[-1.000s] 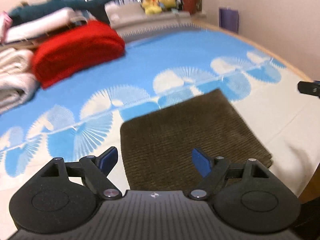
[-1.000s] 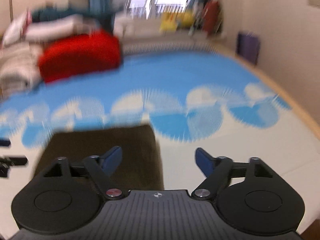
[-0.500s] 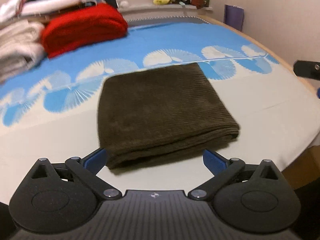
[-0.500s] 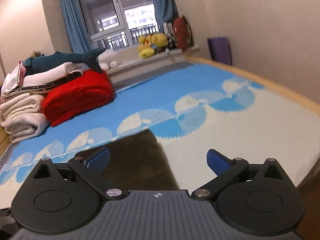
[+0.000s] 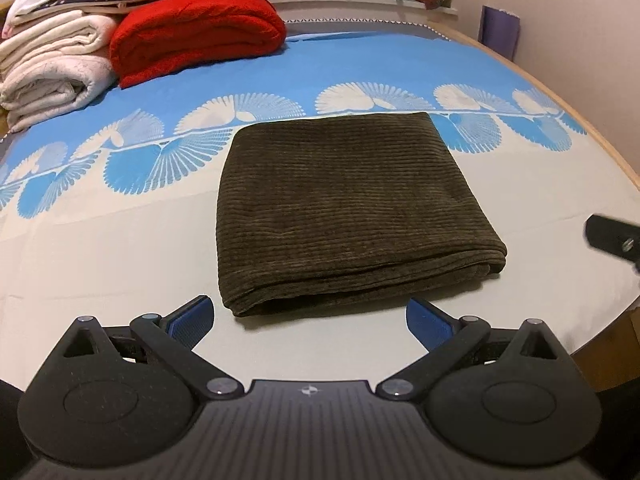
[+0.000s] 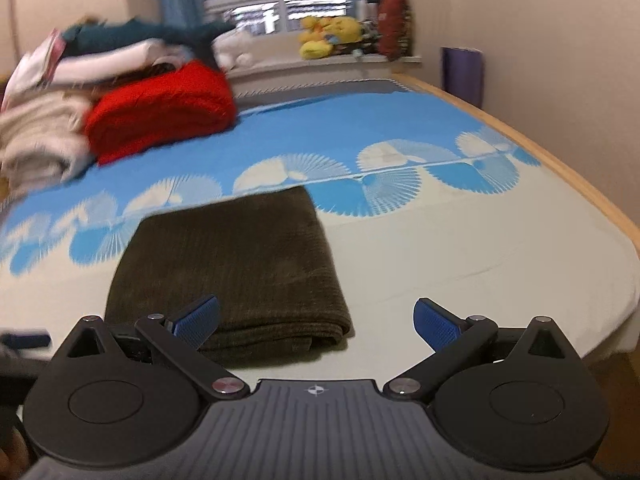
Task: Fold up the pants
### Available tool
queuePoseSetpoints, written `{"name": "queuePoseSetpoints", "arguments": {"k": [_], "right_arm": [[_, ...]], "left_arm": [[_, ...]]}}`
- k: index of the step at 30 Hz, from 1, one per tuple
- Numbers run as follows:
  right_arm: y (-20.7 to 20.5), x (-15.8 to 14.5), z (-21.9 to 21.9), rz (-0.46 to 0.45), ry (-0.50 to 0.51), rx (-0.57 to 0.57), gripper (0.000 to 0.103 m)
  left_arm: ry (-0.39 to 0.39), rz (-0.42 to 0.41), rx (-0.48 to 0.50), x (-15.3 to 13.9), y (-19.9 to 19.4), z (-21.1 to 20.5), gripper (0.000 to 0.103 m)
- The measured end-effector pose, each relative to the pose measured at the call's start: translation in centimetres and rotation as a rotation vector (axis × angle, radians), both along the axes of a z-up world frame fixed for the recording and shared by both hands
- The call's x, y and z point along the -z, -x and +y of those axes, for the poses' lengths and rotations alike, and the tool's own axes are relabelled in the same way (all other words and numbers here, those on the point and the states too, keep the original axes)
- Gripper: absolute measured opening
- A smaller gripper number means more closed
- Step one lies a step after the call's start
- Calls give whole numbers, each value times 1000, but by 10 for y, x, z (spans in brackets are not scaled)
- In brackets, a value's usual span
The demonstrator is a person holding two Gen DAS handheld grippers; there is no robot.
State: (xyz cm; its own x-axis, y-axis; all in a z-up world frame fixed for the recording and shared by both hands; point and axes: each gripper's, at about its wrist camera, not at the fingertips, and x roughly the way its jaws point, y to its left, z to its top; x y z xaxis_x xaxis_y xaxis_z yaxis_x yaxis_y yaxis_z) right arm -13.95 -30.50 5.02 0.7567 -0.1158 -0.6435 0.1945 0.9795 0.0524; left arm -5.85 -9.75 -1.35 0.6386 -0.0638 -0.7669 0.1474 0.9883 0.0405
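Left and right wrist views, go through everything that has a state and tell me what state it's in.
Brown pants: folded into a flat rectangle, lying on the bed, untouched.
Left gripper: open, empty, just short of the pants' near edge.
Right gripper: open, empty.
Red blanket: folded, at the far left of the bed.
White blankets: folded, stacked beside it.

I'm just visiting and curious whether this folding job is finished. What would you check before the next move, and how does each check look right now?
1. Dark brown corduroy pants folded into a compact rectangle: ok.
2. Layers at the near edge stacked evenly: ok, one corner slightly bulged.
3. Left hand-held gripper open with nothing between its pads: ok.
4. Right hand-held gripper open and empty: ok.
5. Pants lie clear of the red folded blanket: ok.
6. Underside of the fold lying smooth: cannot tell.
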Motion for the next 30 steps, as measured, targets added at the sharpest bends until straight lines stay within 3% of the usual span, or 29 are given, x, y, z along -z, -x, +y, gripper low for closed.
{"name": "queuePoseSetpoints", "arguments": {"k": [14,30], "right_arm": [[-8,5,21,22,64,-52,102],[-3,-3,22,-26,62,-55,102]], "left_arm": [[20,12,-28,-4,2,8,102],[7,-64,4,-14,16,11,102]]}}
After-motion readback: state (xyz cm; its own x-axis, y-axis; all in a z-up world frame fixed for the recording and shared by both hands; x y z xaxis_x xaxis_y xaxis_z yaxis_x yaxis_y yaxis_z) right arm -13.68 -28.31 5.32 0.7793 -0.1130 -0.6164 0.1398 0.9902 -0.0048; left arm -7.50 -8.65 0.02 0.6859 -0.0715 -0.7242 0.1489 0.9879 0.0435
